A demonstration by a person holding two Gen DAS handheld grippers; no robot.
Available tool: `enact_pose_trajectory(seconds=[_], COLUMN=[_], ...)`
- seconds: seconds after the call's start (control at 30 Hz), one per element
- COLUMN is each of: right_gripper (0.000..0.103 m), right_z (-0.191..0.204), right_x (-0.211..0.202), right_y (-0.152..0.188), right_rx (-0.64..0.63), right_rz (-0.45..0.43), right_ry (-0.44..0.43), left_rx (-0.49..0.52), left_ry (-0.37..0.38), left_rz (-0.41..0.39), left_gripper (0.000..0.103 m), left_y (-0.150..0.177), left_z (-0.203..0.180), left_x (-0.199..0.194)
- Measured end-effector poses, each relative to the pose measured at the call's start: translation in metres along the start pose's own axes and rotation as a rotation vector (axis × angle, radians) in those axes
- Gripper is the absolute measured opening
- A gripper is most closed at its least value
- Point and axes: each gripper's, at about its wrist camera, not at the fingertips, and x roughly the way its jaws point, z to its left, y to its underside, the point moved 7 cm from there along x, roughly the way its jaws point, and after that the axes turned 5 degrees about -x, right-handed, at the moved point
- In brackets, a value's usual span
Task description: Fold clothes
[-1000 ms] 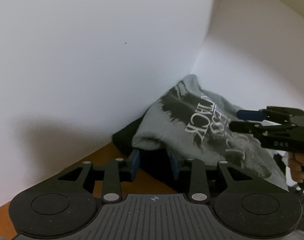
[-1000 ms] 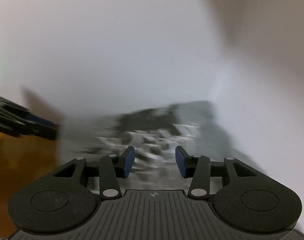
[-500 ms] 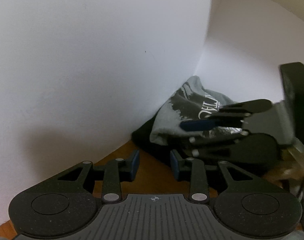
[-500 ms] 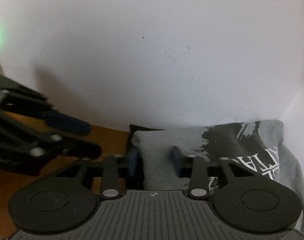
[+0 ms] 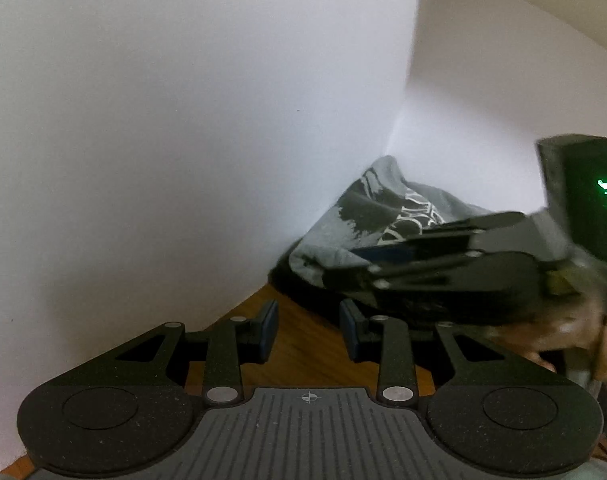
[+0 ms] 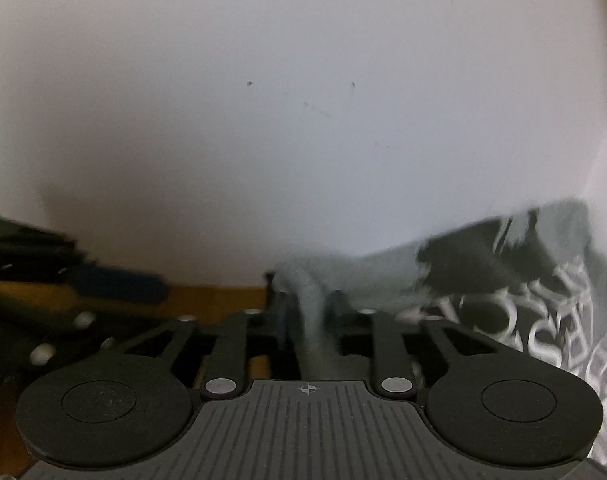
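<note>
Corner: white walls [image 5: 183, 120], wooden worktop [image 5: 303, 344].
Shirt [image 5: 367, 216]: bunched in corner.
Right claw [image 6: 309, 312]: just reopening, fabric ridge between pads (grip uncertain).
Left claw [image 5: 309, 330]: apart, empty.
Risk: thin pinch slips.

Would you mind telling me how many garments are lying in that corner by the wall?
2 that show: a grey printed T-shirt slumped against the wall, and a black garment lying under its near edge on the wooden table. More may be hidden beneath the shirt.
</note>
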Motion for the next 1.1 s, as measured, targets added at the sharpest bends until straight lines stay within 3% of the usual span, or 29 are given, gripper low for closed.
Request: enact_pose_trajectory(seconds=[0.17, 0.33, 0.5, 0.67, 0.93, 1.1], right_gripper=[0.04, 0.041, 0.041, 0.041, 0.041, 0.042], right_z=[-0.014, -0.052, -0.046, -0.028, -0.025, -0.012], right_x=[-0.072, -0.139, -0.172, -0.183, -0.203, -0.194], right_y=[0.022, 0.075, 0.124, 0.143, 0.155, 0.146], right_rx=[0.013, 0.051, 0.092, 0.044, 0.033, 0.003], right_rz=[-0.049, -0.023, -0.009, 0.01, 0.002, -0.051], right_ry=[-0.033, 0.084, 0.067, 0.074, 0.074, 0.116], left_rx=[0.025, 0.09, 0.144, 0.171, 0.2, 0.196], left_ry=[0.046, 0.091, 0.044, -0.031, -0.049, -0.055], left_rz=[-0.013, -0.023, 0.049, 0.136, 0.128, 0.135], left_gripper=[0.037, 0.037, 0.031, 0.027, 0.027, 0.027], left_y=[-0.007, -0.034, -0.04, -0.012, -0.009, -0.013], left_z=[-0.023, -0.058, -0.069, -0.053, -0.052, -0.052], left_x=[0.005, 0.03, 0.073, 0.095, 0.088, 0.094])
